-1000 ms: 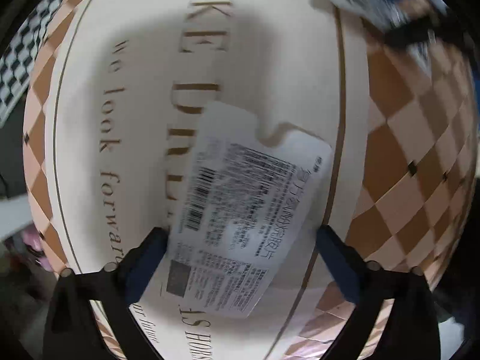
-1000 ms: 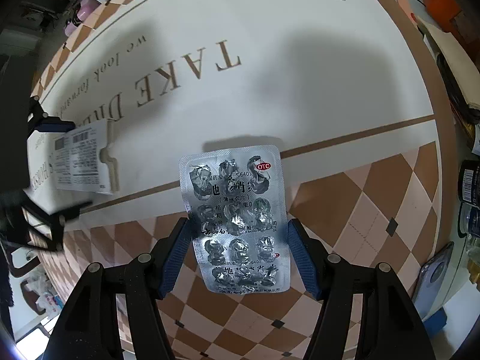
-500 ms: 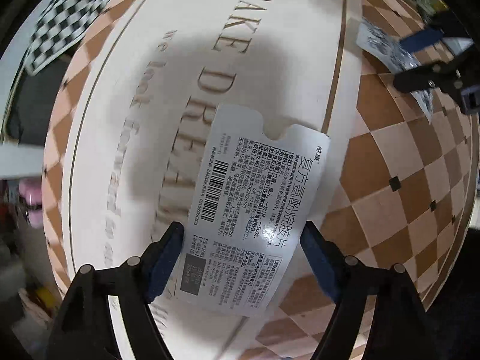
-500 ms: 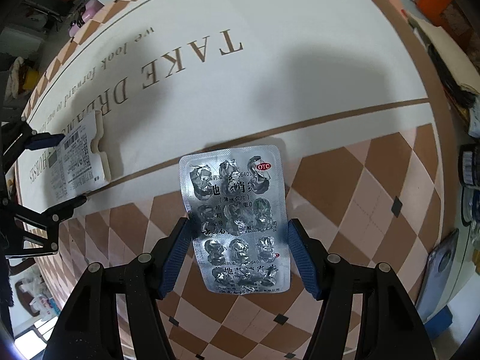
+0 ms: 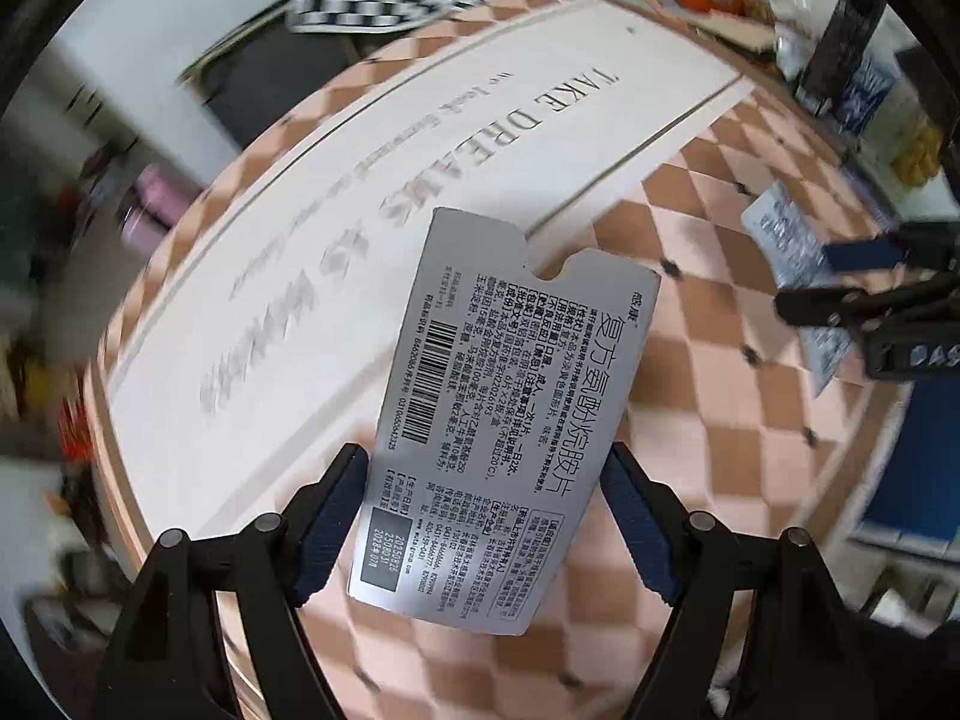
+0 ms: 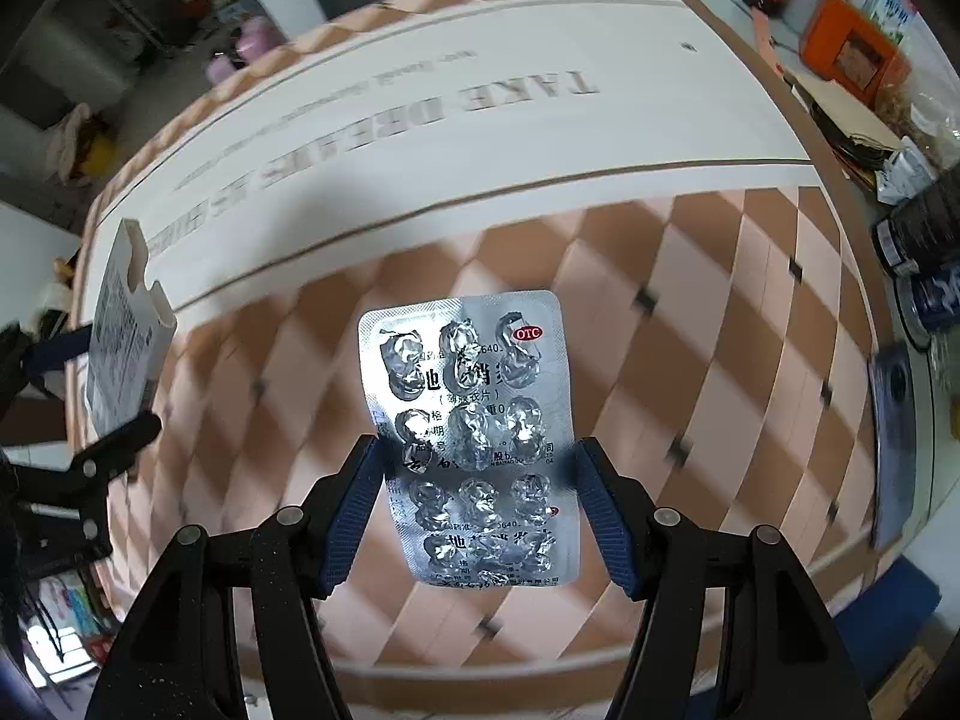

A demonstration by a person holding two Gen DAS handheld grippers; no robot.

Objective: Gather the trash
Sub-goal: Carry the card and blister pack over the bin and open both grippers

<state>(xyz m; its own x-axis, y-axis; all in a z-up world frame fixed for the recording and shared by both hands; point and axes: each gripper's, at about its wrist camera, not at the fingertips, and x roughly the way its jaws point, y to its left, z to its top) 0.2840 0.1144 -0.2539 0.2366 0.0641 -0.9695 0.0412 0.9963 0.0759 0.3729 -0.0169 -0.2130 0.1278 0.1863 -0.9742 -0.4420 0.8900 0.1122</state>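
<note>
The left tool (image 5: 483, 516) pinches a flattened medicine box (image 5: 510, 420) by its two long edges, near the lower end. The box's long axis runs away from the tool, notched flap farthest out, tilted slightly left, printed side to the camera — it hangs in the air above the checked cloth of the counter (image 5: 720, 396). The left jaws closed on it within the last second.

The right tool (image 6: 477, 510) clamps an emptied foil blister pack (image 6: 471, 438) across its short width, gripping the lower half. Its long axis also points straight out from the tool, the red OTC mark at the far end. It too is held clear above the counter's checked part.
</note>
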